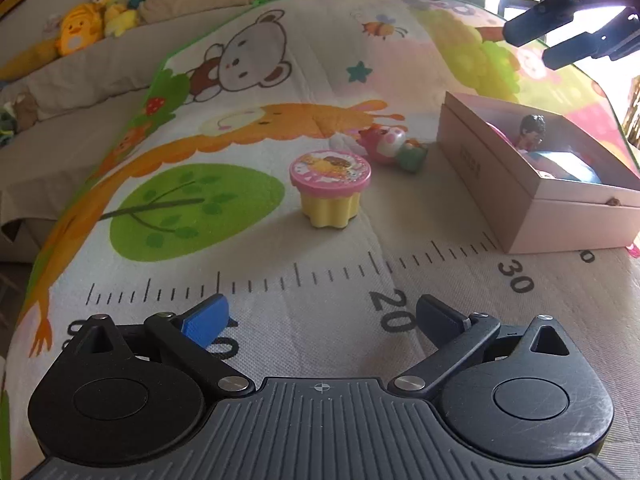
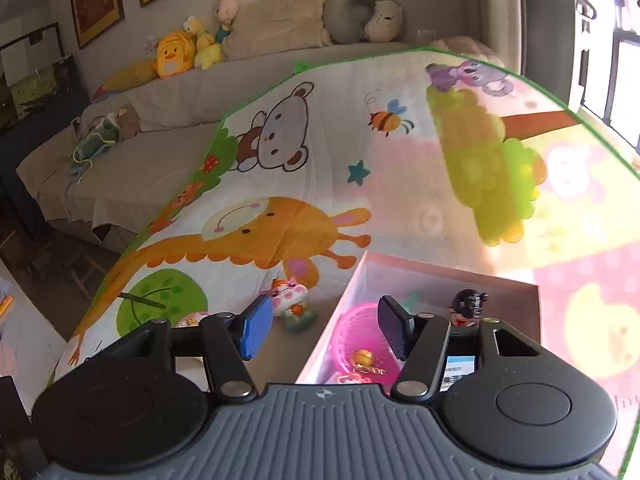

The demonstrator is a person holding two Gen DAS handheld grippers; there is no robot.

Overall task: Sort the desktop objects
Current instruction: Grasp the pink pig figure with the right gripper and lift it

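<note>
With the left tool [image 1: 322,318] held open and empty, the pink-lidded cup [image 1: 331,188], upright on the surface beside the box [image 1: 532,196], is best straddled squarely, while the half-open, empty right tool [image 2: 326,330] is kept clear above the box.

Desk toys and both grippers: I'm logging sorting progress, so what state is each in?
Pink box: open, holding toys.
Dark-haired figurine: upright inside the box.
Pink-lidded cup: upright on the mat, lid on.
Pink animal toy: lying on its side, outside the box.
Left gripper: open, empty.
Right gripper: open, empty.
</note>
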